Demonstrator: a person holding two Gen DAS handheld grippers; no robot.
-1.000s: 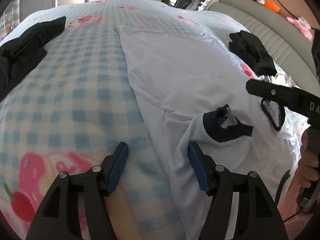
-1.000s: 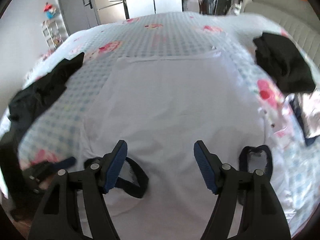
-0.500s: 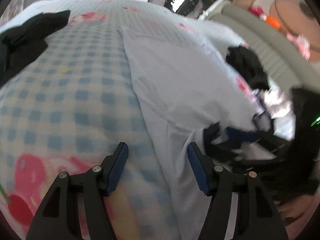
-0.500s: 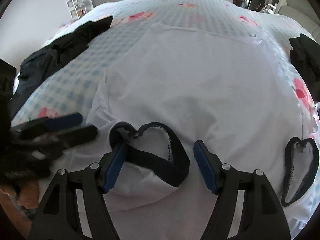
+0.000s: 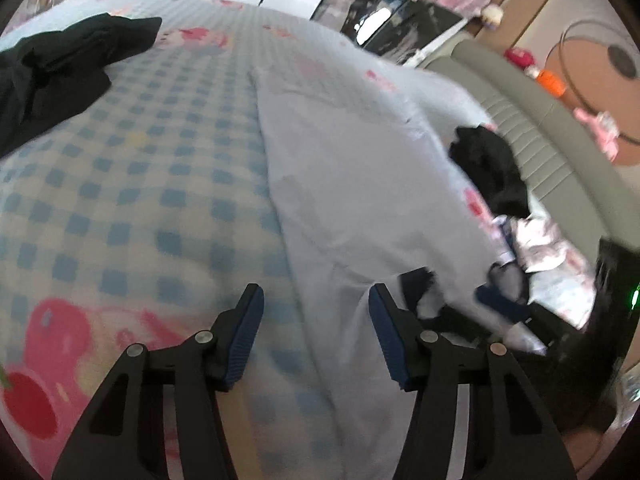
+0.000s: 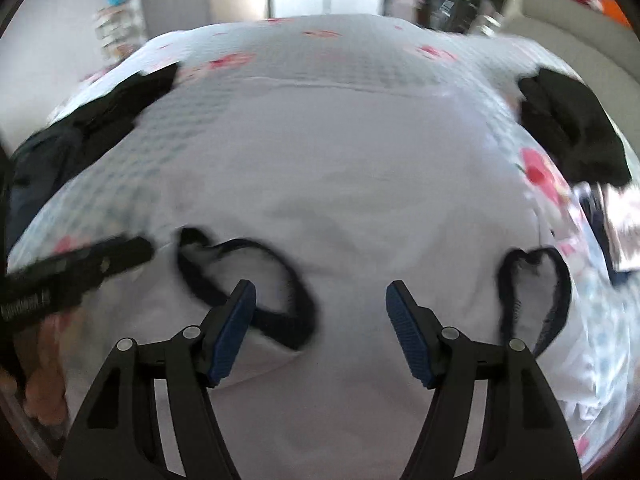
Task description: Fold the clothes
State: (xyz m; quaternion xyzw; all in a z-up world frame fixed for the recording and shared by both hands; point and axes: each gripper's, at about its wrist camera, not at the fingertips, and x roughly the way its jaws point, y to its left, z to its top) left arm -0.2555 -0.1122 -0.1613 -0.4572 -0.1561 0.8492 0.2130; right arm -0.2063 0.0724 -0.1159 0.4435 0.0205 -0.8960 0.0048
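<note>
Lying flat on the checked bed, a white shirt is seen ahead of both grippers.
Left gripper and right gripper are held with jaws apart, empty, above its near dark-trimmed sleeve.

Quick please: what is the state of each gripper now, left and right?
Left gripper: open, holding nothing.
Right gripper: open, holding nothing, above the white shirt.
</note>
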